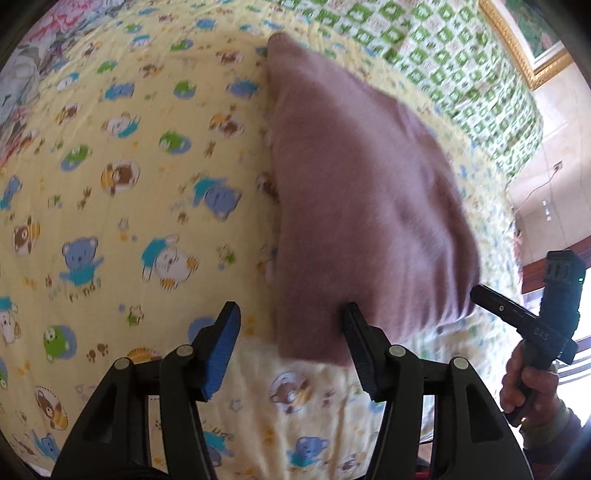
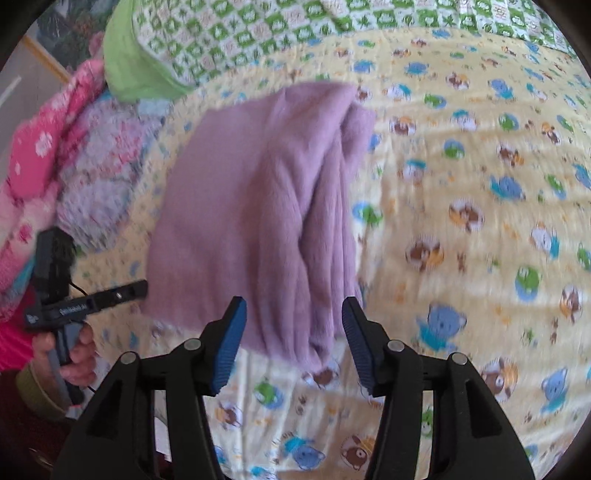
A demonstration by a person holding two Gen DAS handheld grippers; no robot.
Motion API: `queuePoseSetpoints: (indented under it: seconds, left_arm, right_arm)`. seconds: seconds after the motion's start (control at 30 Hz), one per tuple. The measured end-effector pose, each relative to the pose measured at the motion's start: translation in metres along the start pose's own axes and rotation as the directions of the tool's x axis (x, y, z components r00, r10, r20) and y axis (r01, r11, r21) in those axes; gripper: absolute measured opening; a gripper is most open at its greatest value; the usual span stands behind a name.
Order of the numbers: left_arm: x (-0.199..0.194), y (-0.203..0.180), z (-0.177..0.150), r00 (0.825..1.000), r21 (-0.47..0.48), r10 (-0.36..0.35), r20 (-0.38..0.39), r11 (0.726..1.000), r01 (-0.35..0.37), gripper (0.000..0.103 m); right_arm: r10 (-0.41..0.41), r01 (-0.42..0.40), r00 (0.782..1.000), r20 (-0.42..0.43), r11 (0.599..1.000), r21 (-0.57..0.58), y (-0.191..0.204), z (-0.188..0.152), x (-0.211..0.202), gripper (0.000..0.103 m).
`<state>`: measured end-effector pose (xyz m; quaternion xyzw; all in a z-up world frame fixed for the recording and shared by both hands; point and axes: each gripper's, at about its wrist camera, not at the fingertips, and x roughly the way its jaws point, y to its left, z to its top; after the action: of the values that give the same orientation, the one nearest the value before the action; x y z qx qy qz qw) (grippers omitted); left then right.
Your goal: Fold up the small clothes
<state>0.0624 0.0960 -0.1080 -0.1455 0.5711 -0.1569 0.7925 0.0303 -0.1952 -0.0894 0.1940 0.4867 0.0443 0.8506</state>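
A small mauve fleece garment [image 1: 354, 192] lies folded on the yellow cartoon-print bedsheet [image 1: 129, 184]. In the right wrist view the garment [image 2: 258, 214] shows thick folds along its right side. My left gripper [image 1: 291, 317] is open and empty, its fingers on either side of the garment's near left corner. My right gripper [image 2: 293, 314] is open and empty, just short of the garment's near edge. Each gripper shows in the other's view, the right one [image 1: 517, 314] at the garment's right and the left one [image 2: 92, 299] at its left.
A green-and-white checked quilt [image 2: 295, 33] lies along the far side of the bed. A pile of pink and patterned clothes [image 2: 59, 155] sits at the left in the right wrist view. A gold picture frame [image 1: 517, 40] and the wall stand beyond the bed.
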Motion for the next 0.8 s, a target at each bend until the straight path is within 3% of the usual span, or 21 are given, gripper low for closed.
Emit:
queuePoseSetpoints:
  seconds: [0.03, 0.17, 0.47, 0.63, 0.8]
  left_arm:
    - [0.003, 0.001, -0.002, 1.0, 0.002, 0.009, -0.005, 1.0, -0.009, 0.058]
    - [0.004, 0.0, -0.002, 1.0, 0.011, 0.018, -0.012, 1.0, -0.018, 0.058]
    - [0.016, -0.012, -0.007, 0.998, 0.058, 0.056, -0.035, 0.997, -0.053, 0.058]
    - [0.015, -0.015, -0.012, 0.998, 0.048, 0.053, -0.029, 0.998, -0.051, 0.059]
    - [-0.001, -0.015, -0.013, 0.999, 0.044, 0.052, -0.01, 0.998, -0.052, 0.057]
  right_arm:
    - [-0.01, 0.01, 1.0, -0.016, 1.0, -0.002, -0.001, -0.001, 0.004, 0.009]
    - [-0.006, 0.006, 0.999, 0.035, 1.0, 0.006, -0.003, 0.001, -0.009, 0.008]
    - [-0.098, 0.1, 0.994, -0.056, 0.994, 0.035, -0.023, -0.015, 0.022, 0.008]
    - [-0.1, 0.102, 0.994, -0.036, 0.994, 0.042, -0.017, -0.012, 0.014, 0.01]
    - [-0.102, 0.1, 0.994, 0.026, 0.994, 0.042, -0.005, -0.001, -0.015, 0.026]
